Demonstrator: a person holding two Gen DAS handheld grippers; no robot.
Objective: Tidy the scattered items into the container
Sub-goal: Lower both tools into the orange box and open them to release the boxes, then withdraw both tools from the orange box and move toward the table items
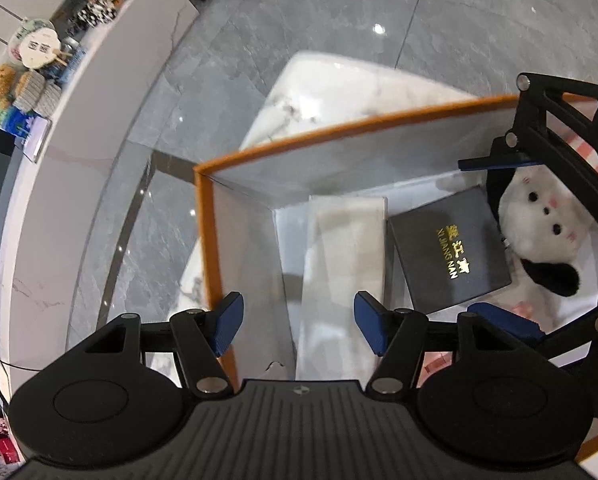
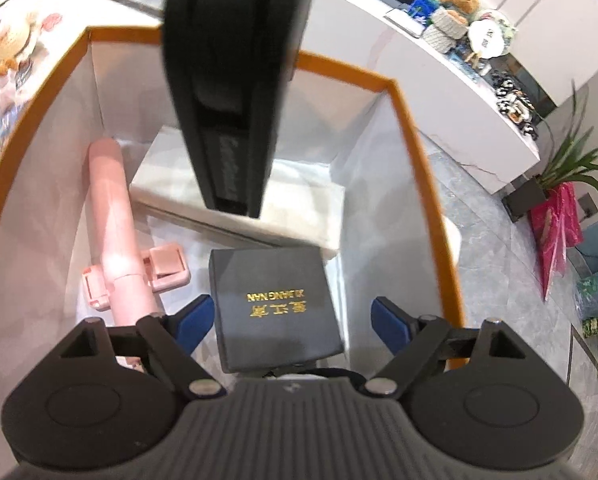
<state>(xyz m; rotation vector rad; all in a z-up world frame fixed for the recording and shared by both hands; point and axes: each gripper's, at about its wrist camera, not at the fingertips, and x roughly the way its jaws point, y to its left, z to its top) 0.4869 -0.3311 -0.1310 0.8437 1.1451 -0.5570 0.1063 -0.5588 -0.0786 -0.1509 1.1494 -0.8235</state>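
Two wrist fisheyes, steeply downward, close above one shared orange-rimmed container (image 1: pixel 203 216), from opposite sides.

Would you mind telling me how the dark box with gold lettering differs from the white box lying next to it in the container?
The dark box is near-black with gold lettering; the white box is pale and shows no print. The dark box looks squarish, the white box longer and wider. The dark box is tilted, one edge propped on the white box, which lies flat. Both sit inside the orange-rimmed container, gripped by neither gripper.
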